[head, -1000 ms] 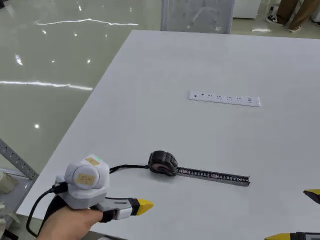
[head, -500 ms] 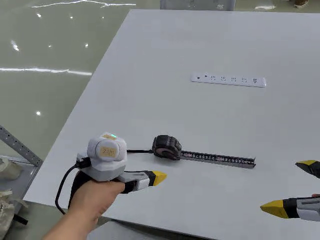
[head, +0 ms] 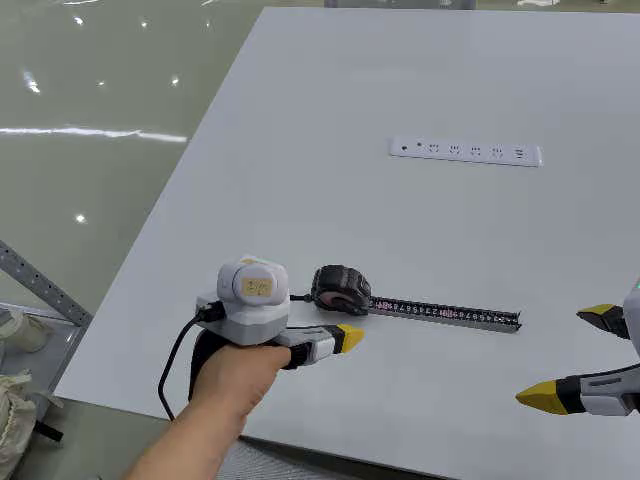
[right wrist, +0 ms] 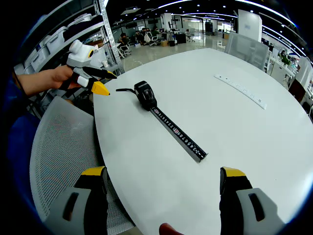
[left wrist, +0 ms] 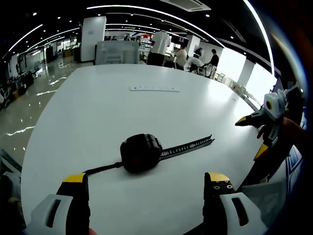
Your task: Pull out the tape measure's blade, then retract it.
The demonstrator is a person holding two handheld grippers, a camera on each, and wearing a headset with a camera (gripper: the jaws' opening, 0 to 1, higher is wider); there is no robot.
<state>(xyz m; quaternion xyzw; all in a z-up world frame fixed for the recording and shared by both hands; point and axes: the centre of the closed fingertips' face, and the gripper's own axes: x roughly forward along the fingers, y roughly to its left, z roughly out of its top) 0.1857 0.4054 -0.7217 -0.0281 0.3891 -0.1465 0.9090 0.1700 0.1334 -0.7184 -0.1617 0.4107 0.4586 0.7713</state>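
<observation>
so the tape measure (head: 340,290) lies by the desk's (head: 330,100) near edge, blade (head: 445,315) out; left tongs (left wrist: 145,178) and right tongs (right wrist: 164,172) gape wide, flanking it, probably to grab.

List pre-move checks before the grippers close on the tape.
1. Left gripper open: ok, jaws wide apart, with the case ahead between them.
2. Right gripper open: ok, jaws apart, facing the blade's end.
3. Blade pulled out: ok, it lies flat on the table.
4. Grippers apart from the tape: ok, neither touches it.
5. Strap clear of the left jaws: cannot tell, it runs toward one of them.
6. Blade locked or free to recoil: cannot tell.
</observation>
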